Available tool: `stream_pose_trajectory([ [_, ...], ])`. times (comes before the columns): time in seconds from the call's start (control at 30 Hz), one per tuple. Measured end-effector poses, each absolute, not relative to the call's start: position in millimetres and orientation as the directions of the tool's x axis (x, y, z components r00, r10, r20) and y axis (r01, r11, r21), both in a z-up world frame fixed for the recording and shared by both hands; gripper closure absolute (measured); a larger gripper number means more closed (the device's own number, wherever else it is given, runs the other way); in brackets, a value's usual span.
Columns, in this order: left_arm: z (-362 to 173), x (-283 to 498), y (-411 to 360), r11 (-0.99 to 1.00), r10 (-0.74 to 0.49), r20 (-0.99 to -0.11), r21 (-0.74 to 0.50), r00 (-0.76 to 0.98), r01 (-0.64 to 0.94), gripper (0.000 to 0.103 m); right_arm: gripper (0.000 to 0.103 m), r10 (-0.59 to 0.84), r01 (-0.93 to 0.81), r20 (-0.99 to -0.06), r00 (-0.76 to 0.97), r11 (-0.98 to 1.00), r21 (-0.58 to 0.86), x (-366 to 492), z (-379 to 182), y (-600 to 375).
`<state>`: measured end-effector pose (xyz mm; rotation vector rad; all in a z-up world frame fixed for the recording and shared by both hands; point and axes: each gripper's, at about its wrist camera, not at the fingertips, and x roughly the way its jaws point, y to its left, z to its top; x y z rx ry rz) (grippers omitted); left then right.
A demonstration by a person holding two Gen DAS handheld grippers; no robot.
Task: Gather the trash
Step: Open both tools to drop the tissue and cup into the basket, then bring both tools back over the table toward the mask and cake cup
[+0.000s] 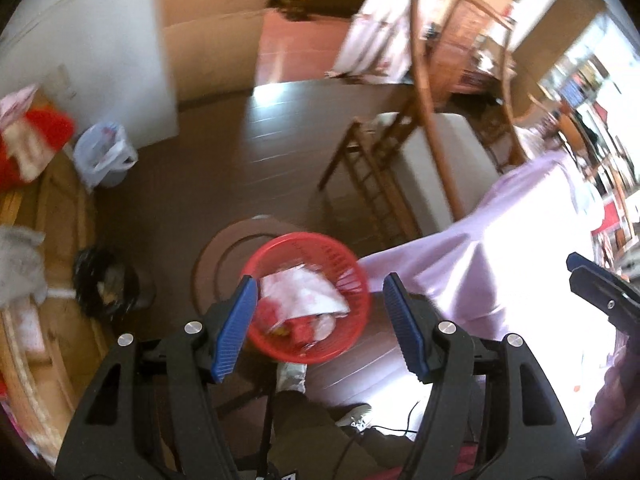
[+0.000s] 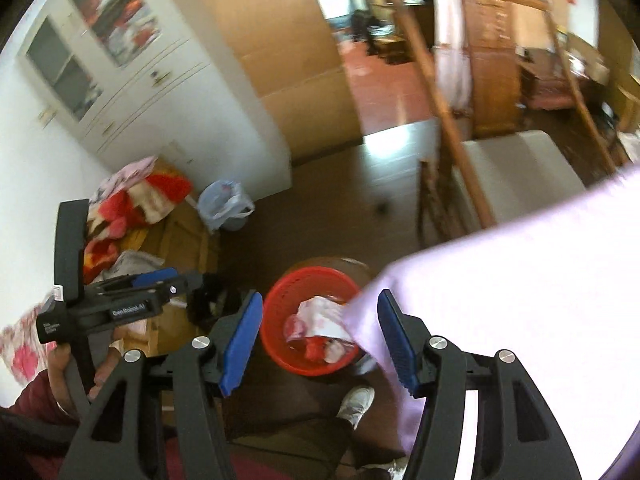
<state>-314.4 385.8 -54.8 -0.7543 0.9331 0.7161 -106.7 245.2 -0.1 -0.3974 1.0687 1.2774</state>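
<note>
A red mesh basket (image 1: 344, 268) stands on the dark floor below both grippers and shows in the right wrist view (image 2: 280, 300) too. It holds crumpled white and pink paper trash (image 1: 304, 292) (image 2: 320, 316) and red scraps. My left gripper (image 1: 320, 328) is open and empty, high above the basket. It also shows at the left of the right wrist view (image 2: 156, 276). My right gripper (image 2: 320, 336) is open and empty, above the basket. Its tip shows at the right edge of the left wrist view (image 1: 580, 260).
A table with a lilac cloth (image 1: 500, 248) (image 2: 520, 288) is at the right. A wooden chair (image 1: 380, 168) stands beyond it. A bin lined with a white bag (image 1: 104, 156) (image 2: 224, 204) stands by the white cabinet. A black bag (image 1: 100, 284) lies at left.
</note>
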Motion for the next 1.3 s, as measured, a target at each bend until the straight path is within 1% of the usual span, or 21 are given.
stream_pose_trajectory([
  [0.2,-33.2,-250.9,366.8,0.690,0.179,-0.861,-0.235,0.476,-0.685,0.038,0.044,0.609,-0.849,-0.793,0.038,0.437,0.296,-72.7,9.8,194.3],
  [0.27,-28.0,-231.1,357.0,0.734,0.172,-0.855,-0.220,0.489,-0.643,0.035,0.044,0.615,-0.830,-0.785,0.075,0.475,0.293,-63.7,11.9,178.7],
  [0.43,-19.1,-176.5,326.4,0.836,0.119,-0.846,-0.197,0.520,-0.512,0.034,0.044,0.613,-0.750,-0.770,0.180,0.592,0.296,-41.2,14.5,124.4],
  [0.6,-17.6,-128.1,288.9,0.913,0.049,-0.844,-0.179,0.535,-0.366,0.034,0.043,0.582,-0.640,-0.765,0.277,0.705,0.304,-28.4,9.8,67.5],
  [0.8,-20.8,-80.9,242.8,0.968,-0.037,-0.845,-0.163,0.533,-0.193,0.033,0.042,0.516,-0.466,-0.765,0.385,0.825,0.321,-26.0,0.7,-7.7],
  [1.0,-26.1,-43.8,190.6,0.987,-0.115,-0.857,-0.157,0.503,-0.042,0.031,0.041,0.447,-0.299,-0.771,0.454,0.891,0.341,-34.8,-13.2,-68.1],
  [1.13,-25.8,-28.8,158.5,0.988,-0.143,-0.858,-0.148,0.493,0.029,0.031,0.040,0.405,-0.205,-0.780,0.478,0.914,0.349,-37.7,-22.0,-106.9],
  [1.3,-22.6,-22.5,130.1,0.989,-0.148,-0.854,-0.143,0.498,0.049,0.028,0.040,0.364,-0.115,-0.795,0.485,0.928,0.354,-27.2,-37.2,-152.5],
])
